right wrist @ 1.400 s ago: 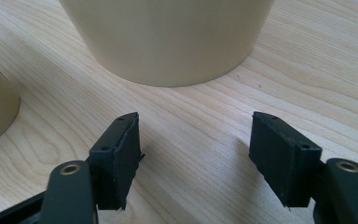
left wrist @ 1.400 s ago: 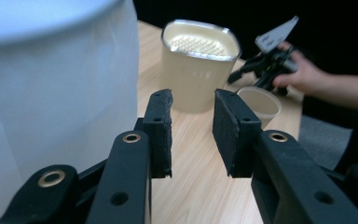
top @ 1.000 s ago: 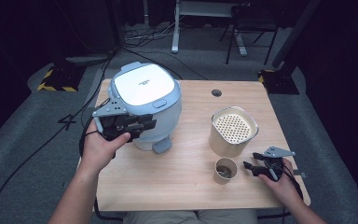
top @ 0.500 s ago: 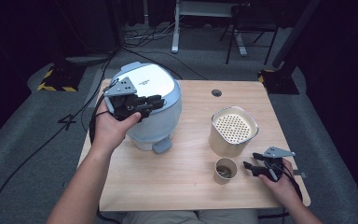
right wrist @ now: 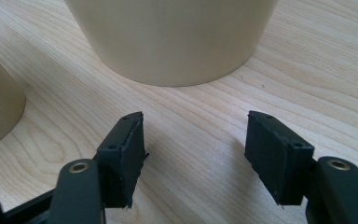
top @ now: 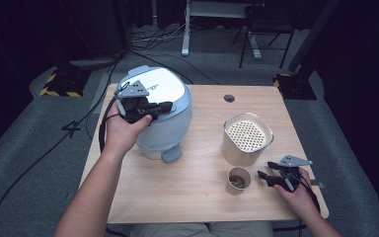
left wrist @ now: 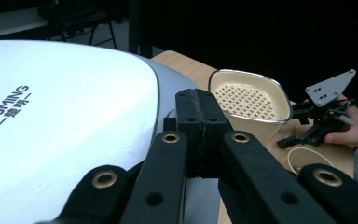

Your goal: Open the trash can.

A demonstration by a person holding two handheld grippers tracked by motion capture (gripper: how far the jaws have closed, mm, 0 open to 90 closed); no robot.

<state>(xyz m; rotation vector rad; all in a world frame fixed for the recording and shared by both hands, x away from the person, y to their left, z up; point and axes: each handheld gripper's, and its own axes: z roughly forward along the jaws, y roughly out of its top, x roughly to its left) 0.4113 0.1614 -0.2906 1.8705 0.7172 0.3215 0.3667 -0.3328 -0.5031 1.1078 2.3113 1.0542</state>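
My left hand-held gripper point(top: 164, 106) hovers over the white lid of the rice cooker point(top: 160, 111), its jaws clenched tight together with nothing between them, as the left gripper view shows. The rice cooker stands at the back left of the tabletop point(top: 197, 197), lid down, with its grey latch tab point(top: 171, 154) facing me at the front. My right hand-held gripper point(top: 262, 176) rests low on the tabletop near the front right, jaws spread apart and empty, just beside the paper cup point(top: 239, 180) and in front of the cream inner pot point(top: 246, 138), which has a perforated tray sitting in its mouth.

The main risk I see is with the left side. The lid is smooth, domed and glossy, so if I press with closed jaw tips off-centre they may skid across it instead of pushing where I mean to. A hard sideways push could also slide the whole cooker toward the table's left edge, which it already stands close to. If I am aiming for the latch, I am well above it and must come down round the front.

On the right, the open jaws sit so near the paper cup that a careless sweep could tip it, and whatever dark stuff lies inside would spill.
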